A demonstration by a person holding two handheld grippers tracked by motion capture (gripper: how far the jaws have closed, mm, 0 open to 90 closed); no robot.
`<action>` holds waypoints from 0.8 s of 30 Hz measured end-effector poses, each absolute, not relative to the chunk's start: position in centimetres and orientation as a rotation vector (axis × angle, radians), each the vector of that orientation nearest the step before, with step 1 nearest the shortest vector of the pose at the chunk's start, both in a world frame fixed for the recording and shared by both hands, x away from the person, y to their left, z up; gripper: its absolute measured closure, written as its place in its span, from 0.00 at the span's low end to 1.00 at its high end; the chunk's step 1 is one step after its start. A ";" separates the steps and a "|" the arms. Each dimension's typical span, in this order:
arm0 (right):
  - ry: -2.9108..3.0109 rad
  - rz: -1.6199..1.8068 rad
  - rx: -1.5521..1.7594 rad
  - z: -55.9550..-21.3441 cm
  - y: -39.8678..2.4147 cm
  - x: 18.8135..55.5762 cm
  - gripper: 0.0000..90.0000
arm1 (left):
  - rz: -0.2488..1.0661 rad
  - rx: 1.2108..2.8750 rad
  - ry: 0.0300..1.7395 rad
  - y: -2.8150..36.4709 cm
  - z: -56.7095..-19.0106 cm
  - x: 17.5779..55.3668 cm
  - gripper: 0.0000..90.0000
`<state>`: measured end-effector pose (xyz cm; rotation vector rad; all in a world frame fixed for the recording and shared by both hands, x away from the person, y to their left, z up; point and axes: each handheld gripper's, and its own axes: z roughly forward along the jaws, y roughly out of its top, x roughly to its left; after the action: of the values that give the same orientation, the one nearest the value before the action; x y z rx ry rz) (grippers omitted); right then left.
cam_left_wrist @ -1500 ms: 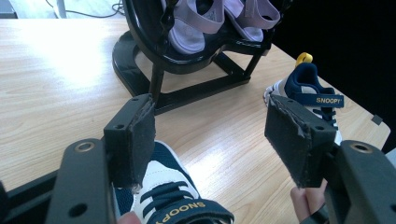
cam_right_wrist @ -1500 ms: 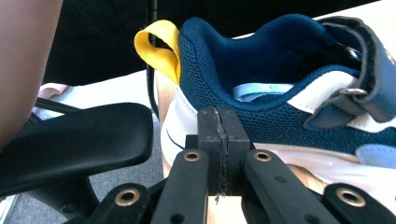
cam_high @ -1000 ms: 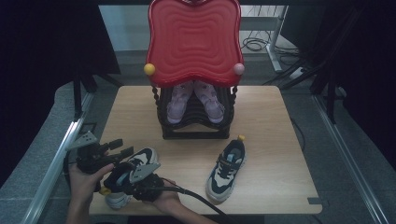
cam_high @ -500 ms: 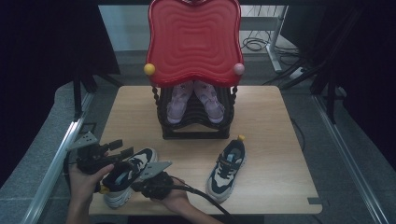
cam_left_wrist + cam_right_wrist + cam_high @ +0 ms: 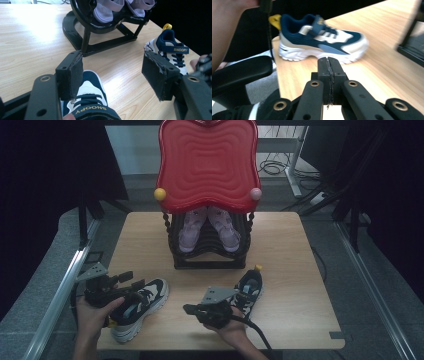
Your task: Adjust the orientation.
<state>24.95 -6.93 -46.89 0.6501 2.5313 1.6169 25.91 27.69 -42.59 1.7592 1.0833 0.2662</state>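
Note:
A navy and white Snoopy sneaker lies at the table's front left, also in the right gripper view. My left gripper stands open over its heel end; the shoe's collar sits low between the pads, which do not press on it. The matching sneaker lies at the front right, toe toward me, yellow heel loop toward the rack. My right gripper is shut and empty between the two shoes, pointing left, its pads pressed together.
A black shoe rack stands at the table's back middle with a pair of purple sandals on it, and a red wavy tray on top. Wooden table edge runs near front right.
My right gripper has moved to the right, away from the left sneaker, toward the middle of the front edge. The left gripper and both shoes have stayed put.

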 end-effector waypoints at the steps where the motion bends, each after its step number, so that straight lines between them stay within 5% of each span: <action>1: 2.518 1.618 0.673 -46.9 -7.7 25.1 0.99 | 0.265 1.761 1.085 27.6 -42.6 25.9 0.37; 24: 2.313 1.554 0.952 -46.9 -19.7 24.1 0.98 | 0.245 1.803 1.077 27.1 -43.1 25.9 0.38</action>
<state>24.10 -19.70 -46.90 0.9523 2.3133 1.5538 25.89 27.06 -43.10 1.8034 1.0768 0.2448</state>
